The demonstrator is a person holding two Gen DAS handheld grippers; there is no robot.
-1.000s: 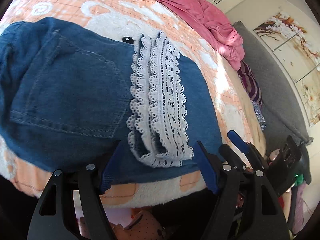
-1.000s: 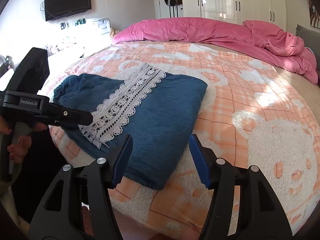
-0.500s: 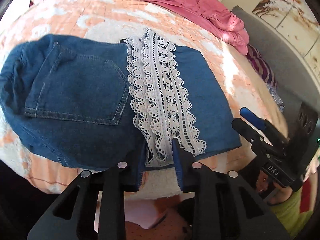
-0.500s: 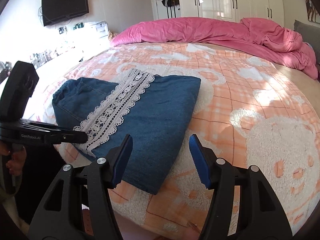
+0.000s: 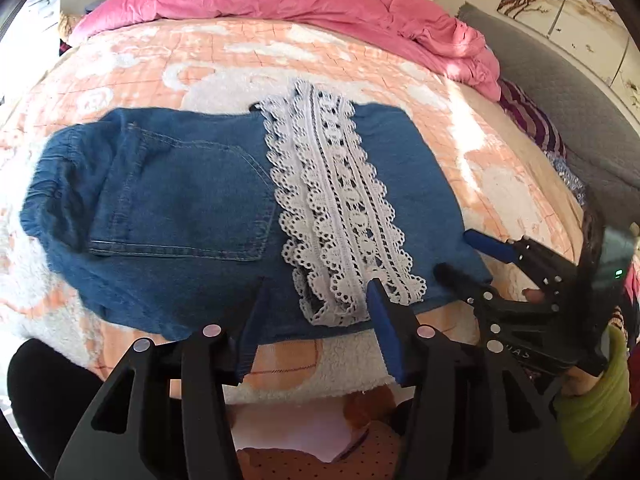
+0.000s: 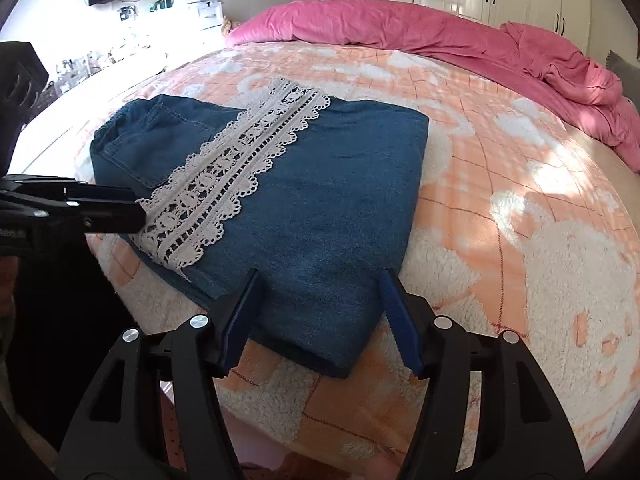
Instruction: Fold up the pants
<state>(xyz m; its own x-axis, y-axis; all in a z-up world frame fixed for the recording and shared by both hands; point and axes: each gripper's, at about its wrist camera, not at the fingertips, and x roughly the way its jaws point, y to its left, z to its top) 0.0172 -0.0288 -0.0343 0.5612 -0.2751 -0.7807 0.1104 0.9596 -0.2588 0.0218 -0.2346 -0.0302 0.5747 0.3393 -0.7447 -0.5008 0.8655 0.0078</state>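
The pants (image 5: 208, 216) are lying on the bed (image 5: 200, 60) near its front edge, already doubled into a compact denim rectangle with the lace hem (image 5: 340, 216) resting across the top and the back pocket showing beside it; judging by that shape, the folding is looking nearly or wholly finished. The left gripper (image 5: 316, 316) is hovering wide over the pants' near edge by the lace, holding nothing; the right gripper (image 6: 320, 316) is likewise spreading wide over the pants' near corner, gripping nothing.
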